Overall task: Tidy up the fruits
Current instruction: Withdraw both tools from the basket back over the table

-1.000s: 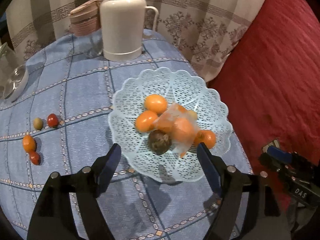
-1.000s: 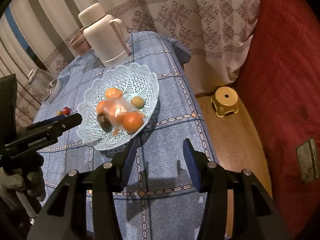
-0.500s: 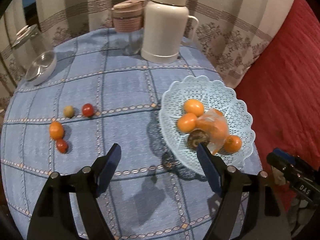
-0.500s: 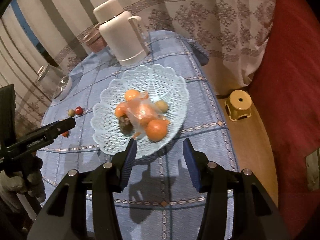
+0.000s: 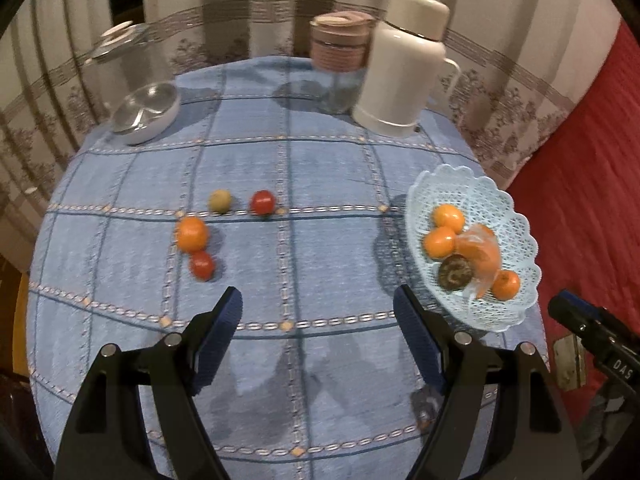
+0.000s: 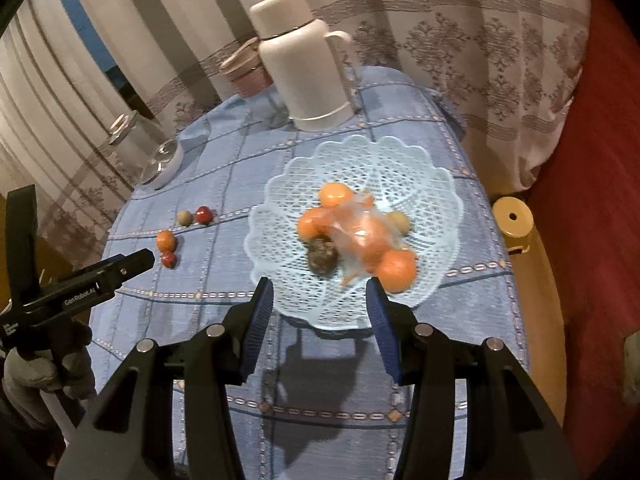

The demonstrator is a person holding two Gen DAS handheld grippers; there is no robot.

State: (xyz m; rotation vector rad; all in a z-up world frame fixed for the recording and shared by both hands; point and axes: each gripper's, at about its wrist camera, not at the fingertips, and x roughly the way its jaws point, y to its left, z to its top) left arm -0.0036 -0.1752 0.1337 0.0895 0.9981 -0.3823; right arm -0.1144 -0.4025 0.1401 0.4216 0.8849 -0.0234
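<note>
From the left wrist, the left claw [image 5: 316, 328] hangs spread and empty over the near part of the desk [image 5: 320, 152], facing four loose fruits [image 5: 192, 233] toward the left edge, so fetching one looks like the step in hand. From the right wrist, the right claw [image 6: 320, 312] is partly apart, empty, above the near rim of the basket [image 6: 436, 184] by the desk's right edge; next, the left must drop over a fruit and close.
</note>
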